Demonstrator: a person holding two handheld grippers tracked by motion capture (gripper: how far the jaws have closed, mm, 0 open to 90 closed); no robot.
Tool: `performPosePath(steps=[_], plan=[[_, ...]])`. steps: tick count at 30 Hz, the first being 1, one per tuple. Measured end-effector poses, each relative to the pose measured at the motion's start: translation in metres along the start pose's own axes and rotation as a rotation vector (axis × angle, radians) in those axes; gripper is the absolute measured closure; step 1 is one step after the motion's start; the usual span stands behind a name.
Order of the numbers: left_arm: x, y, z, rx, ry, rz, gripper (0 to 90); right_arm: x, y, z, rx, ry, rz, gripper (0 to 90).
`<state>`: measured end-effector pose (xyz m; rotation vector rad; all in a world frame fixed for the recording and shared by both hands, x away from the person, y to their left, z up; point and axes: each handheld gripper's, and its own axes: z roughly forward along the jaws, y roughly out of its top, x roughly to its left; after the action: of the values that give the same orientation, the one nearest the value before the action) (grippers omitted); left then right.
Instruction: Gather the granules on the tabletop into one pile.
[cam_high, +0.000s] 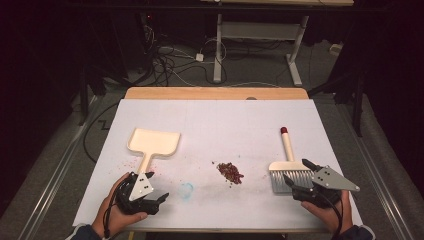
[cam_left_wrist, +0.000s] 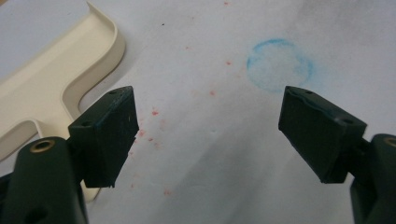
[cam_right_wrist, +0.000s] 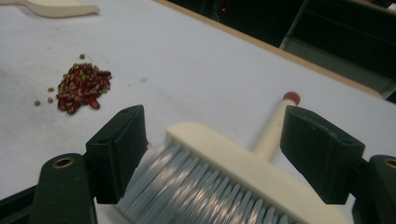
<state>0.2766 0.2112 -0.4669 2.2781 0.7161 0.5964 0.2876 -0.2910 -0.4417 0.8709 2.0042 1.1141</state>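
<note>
A cream dustpan (cam_high: 152, 142) lies at the left of the white sheet, its handle (cam_left_wrist: 42, 98) pointing toward me. My left gripper (cam_high: 157, 186) hovers open just right of the handle's end, nothing between its fingers (cam_left_wrist: 210, 126). A cream brush (cam_high: 288, 165) with grey bristles and a red-tipped handle lies at the right. My right gripper (cam_high: 297, 170) stands open over the brush head, one jaw on either side of the bristles (cam_right_wrist: 196, 186) without closing on them (cam_right_wrist: 212, 149). A small pile of red and green beans (cam_high: 230, 172) sits between the two tools (cam_right_wrist: 81, 88).
A faint blue ring (cam_high: 187, 190) is drawn on the sheet near the left gripper (cam_left_wrist: 279, 65), with red specks scattered around it. The white sheet (cam_high: 225, 120) covers a wooden table (cam_high: 215, 93). Beyond the far edge are cables and a desk frame on the floor.
</note>
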Motion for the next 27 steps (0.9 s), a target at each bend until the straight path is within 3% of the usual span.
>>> performPosePath(steps=[6, 11, 27], plan=[[0.001, 0.002, 0.002, -0.011, 0.021, 0.002, 19.2, 0.006, -0.016, 0.003, 0.050, 0.032, -0.011, 23.7], [-0.002, 0.003, 0.001, -0.008, 0.022, 0.024, 19.2, 0.008, -0.015, 0.001, 0.038, 0.029, -0.022, 23.7], [-0.004, 0.002, 0.001, -0.004, 0.008, 0.023, 19.2, 0.010, -0.011, -0.004, 0.025, 0.005, -0.027, 23.7]])
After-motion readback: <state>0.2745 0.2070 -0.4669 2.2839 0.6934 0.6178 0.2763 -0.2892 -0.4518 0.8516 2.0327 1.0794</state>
